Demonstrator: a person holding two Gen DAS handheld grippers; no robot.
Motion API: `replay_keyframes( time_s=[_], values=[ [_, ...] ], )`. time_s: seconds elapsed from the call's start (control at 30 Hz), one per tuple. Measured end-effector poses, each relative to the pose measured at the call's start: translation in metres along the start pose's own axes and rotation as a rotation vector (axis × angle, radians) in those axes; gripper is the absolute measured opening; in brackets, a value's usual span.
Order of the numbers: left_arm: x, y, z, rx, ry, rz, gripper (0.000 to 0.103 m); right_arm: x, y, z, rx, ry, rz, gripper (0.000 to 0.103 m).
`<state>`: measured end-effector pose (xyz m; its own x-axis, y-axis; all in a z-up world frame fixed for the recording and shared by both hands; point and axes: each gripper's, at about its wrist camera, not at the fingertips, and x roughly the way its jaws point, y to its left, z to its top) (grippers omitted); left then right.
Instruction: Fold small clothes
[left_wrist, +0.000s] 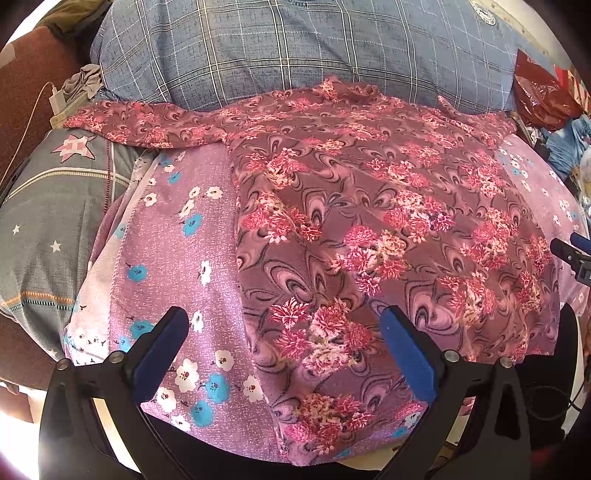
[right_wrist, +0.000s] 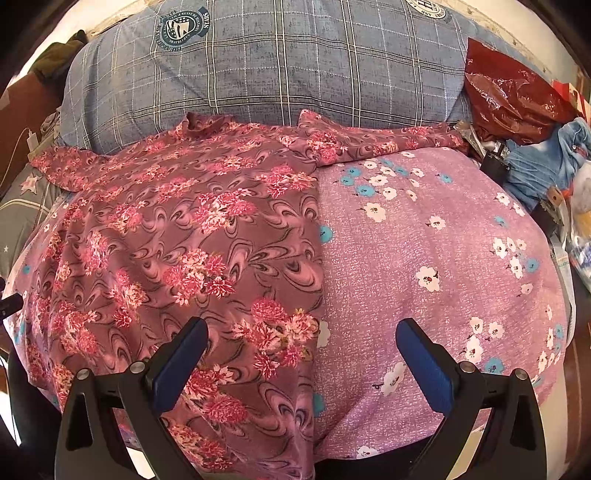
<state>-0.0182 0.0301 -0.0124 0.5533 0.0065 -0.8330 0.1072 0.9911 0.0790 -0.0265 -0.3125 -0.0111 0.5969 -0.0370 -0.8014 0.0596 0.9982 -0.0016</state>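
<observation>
1. Floral top (left_wrist: 369, 229) lies spread flat on the pink flowered cover (left_wrist: 177, 258), its collar against the blue checked pillow (left_wrist: 295, 48) at the far edge; in the left wrist view its straight side edge runs down the middle, with bare cover open beside it.
2. Left gripper (left_wrist: 284, 328) hangs released above that edge, jaws wide, holding nothing. A charger with cable (left_wrist: 55, 99) sits at the far left corner.
3. From the right wrist view, the top (right_wrist: 166, 240) fills the left half, and the cover (right_wrist: 443, 258) lies clear to its right edge.
4. Right gripper (right_wrist: 301, 341) is spread wide, empty, straddling the top's side edge.
5. Red plastic bag (right_wrist: 509, 96) and blue denim (right_wrist: 543, 162) crowd the far right corner.
</observation>
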Motion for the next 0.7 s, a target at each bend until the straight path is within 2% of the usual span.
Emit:
replay_keyframes(
  time_s=[0.4,0.63,0.7],
  values=[
    [0.008,0.001,0.001,-0.014,0.024,-0.013,0.103,0.005,-0.002,-0.002,0.008,0.012,0.012,0.102],
    [0.014,0.047,0.000,-0.162,0.090,-0.003,0.103,0.011,-0.025,-0.008,0.079,0.042,0.039,0.102],
    [0.020,0.052,-0.006,-0.184,0.126,-0.028,0.103,0.015,-0.034,-0.013,0.107,0.056,0.039,0.102]
  ],
)
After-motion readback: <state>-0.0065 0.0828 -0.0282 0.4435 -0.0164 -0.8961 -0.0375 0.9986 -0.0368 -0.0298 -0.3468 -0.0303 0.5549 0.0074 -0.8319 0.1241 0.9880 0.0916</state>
